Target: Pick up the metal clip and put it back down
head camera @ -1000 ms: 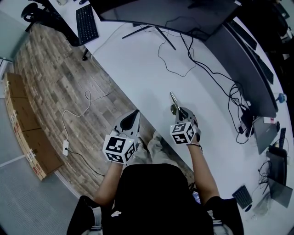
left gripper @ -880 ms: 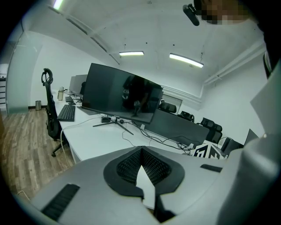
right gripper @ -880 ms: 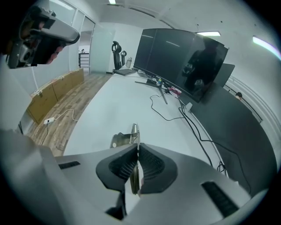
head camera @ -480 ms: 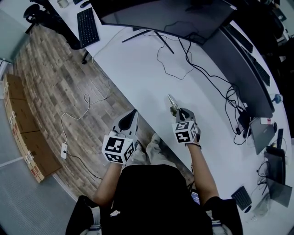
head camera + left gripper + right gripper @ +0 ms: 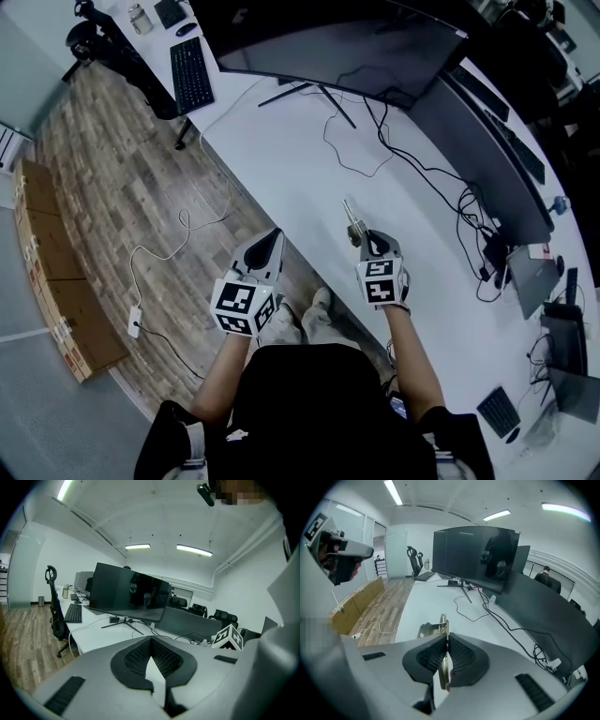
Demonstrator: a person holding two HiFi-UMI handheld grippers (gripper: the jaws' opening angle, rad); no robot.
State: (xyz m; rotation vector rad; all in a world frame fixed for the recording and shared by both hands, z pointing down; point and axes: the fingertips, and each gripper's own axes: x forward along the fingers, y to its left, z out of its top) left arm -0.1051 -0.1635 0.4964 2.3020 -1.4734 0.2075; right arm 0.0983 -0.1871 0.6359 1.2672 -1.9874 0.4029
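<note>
Silvery metal clip (image 5: pixel 352 223) (image 5: pixel 435 629) clamped edge-on in the shut jaws of the right gripper (image 5: pixel 367 240) (image 5: pixel 446 638), poking out toward 11 o'clock over the white desk (image 5: pixel 300 159). At 9 o'clock from there, left gripper (image 5: pixel 275 235) past the desk edge over wood floor (image 5: pixel 122 187), jaws closed on nothing.

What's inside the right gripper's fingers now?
A silver metal clip: its thin handle is pinched edge-on between the black ribbed fingers, its body sticking out over the white desk. The pinched stretch is covered by the fingers.
</note>
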